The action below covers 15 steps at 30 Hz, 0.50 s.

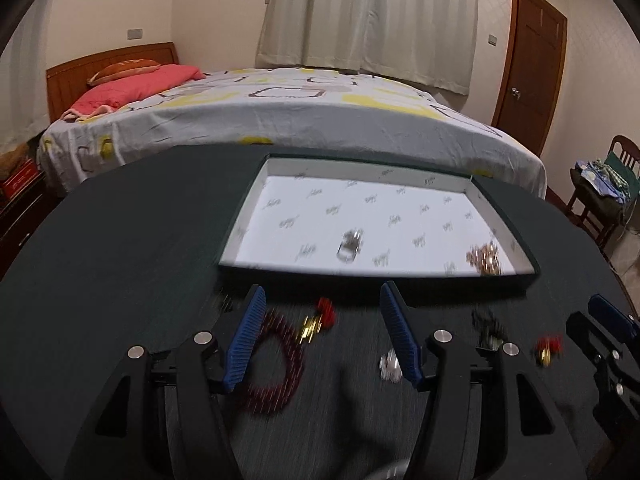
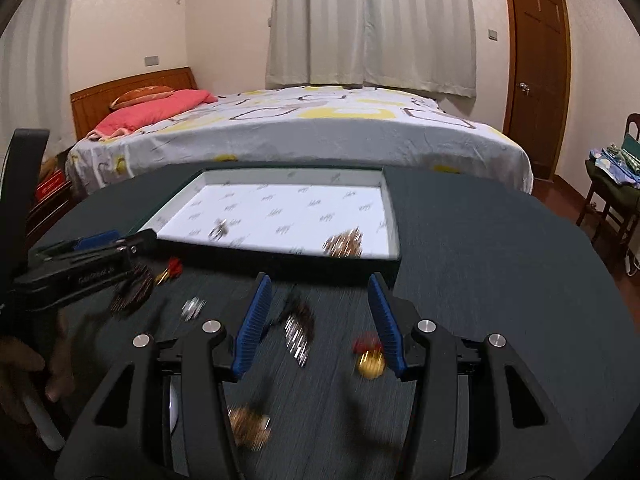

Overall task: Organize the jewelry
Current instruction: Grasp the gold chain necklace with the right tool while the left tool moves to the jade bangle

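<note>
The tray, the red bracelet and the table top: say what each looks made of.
Tray: seemingly cardboard, thin white walls and a matte floor printed with repeated script, dark outside. Red bracelet: probably small dark red beads on a loop, judging by the ribbed surface; blur leaves it open. Table top: dark matte surface with fine streaks, perhaps woven cloth or textured laminate.

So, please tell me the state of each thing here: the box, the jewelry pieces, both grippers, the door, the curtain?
box: open, two pieces inside
silver piece: in the box
copper piece: in the box
dark red bracelet: on the table
left gripper: open, empty
right gripper: open, empty
door: closed
curtain: drawn
</note>
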### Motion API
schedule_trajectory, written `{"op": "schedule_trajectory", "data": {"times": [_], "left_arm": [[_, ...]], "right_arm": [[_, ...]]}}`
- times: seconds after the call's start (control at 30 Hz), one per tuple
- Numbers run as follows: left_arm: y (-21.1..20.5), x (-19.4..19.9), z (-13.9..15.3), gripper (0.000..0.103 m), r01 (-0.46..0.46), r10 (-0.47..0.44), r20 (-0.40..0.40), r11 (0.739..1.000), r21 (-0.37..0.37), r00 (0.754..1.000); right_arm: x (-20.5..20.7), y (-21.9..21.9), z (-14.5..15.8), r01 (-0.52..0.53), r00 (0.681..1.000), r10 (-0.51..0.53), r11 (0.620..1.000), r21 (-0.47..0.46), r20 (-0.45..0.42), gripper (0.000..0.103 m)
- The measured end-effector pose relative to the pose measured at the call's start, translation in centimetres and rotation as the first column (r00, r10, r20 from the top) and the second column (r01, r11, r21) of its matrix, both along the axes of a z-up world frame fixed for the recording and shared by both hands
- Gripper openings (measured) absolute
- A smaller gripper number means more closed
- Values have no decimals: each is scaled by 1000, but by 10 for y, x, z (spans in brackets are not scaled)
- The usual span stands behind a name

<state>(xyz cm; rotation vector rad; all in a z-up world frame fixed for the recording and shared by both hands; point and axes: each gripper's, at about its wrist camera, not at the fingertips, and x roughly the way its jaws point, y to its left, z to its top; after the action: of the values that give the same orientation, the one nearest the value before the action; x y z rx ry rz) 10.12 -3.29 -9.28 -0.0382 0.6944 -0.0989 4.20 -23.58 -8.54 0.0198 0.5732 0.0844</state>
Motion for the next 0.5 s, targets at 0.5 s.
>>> {"op": "schedule_trajectory", "data": {"times": [0.5], "left_arm": [[21, -70, -20, 59, -46, 47, -25, 998, 37, 999]], "right_arm": [[-55, 21, -33, -66, 996, 68, 997, 34, -63, 49]]}}
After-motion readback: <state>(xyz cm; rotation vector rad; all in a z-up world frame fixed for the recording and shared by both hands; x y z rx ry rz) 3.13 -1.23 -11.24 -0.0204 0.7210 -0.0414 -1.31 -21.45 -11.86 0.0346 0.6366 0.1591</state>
